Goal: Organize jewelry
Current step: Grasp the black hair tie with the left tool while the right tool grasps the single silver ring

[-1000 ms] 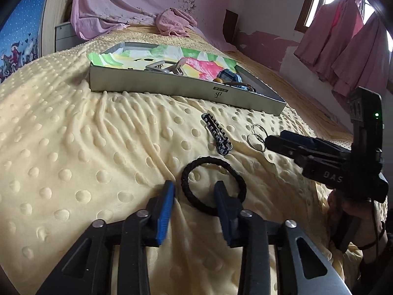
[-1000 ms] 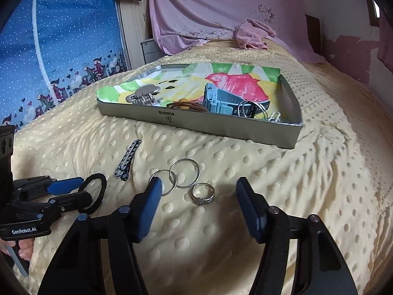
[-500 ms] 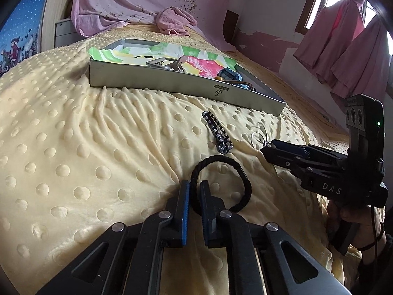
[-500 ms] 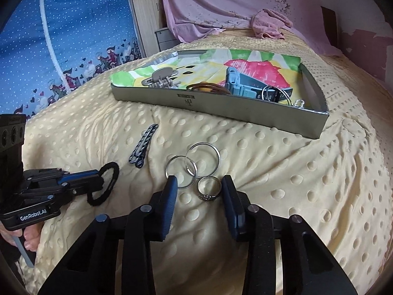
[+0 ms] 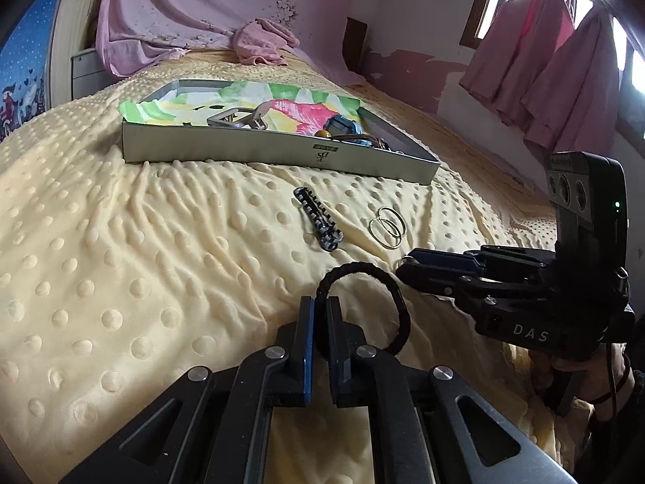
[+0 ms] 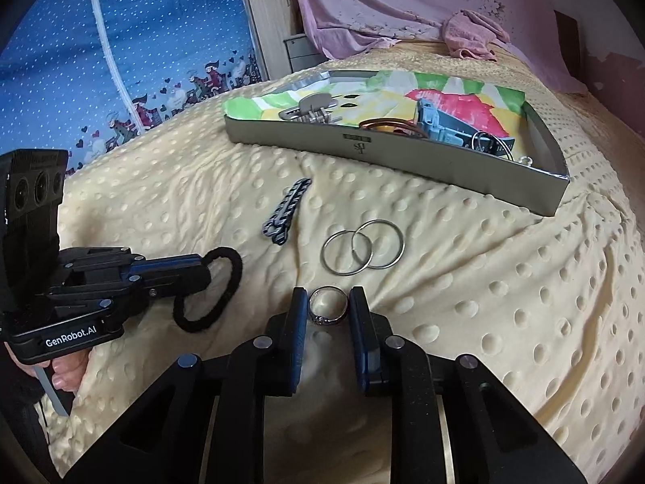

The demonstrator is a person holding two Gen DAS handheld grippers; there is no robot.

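My left gripper [image 5: 319, 306] is shut on the near edge of a black braided bracelet [image 5: 397, 306] lying on the yellow dotted blanket; it also shows in the right wrist view [image 6: 225, 282]. My right gripper [image 6: 327, 302] has its jaws closed on the sides of a silver ring [image 6: 327, 305] on the blanket. Beyond lie two linked silver hoops [image 6: 363, 245] and a dark chain bracelet [image 6: 287, 209]. A grey metal tray [image 6: 403, 153] with colourful paper holds several jewelry pieces.
The tray [image 5: 282, 153] stands across the bed beyond the loose pieces. A pink towel [image 5: 262, 46] lies at the bed's far end, with a pink sheet behind it. A blue curtain [image 6: 100, 60] hangs at the left. Pink curtains [image 5: 544, 60] hang by the window at right.
Both grippers have closed: the left on the black bracelet's edge, the right down onto the silver ring. Both moved slightly forward and lower.
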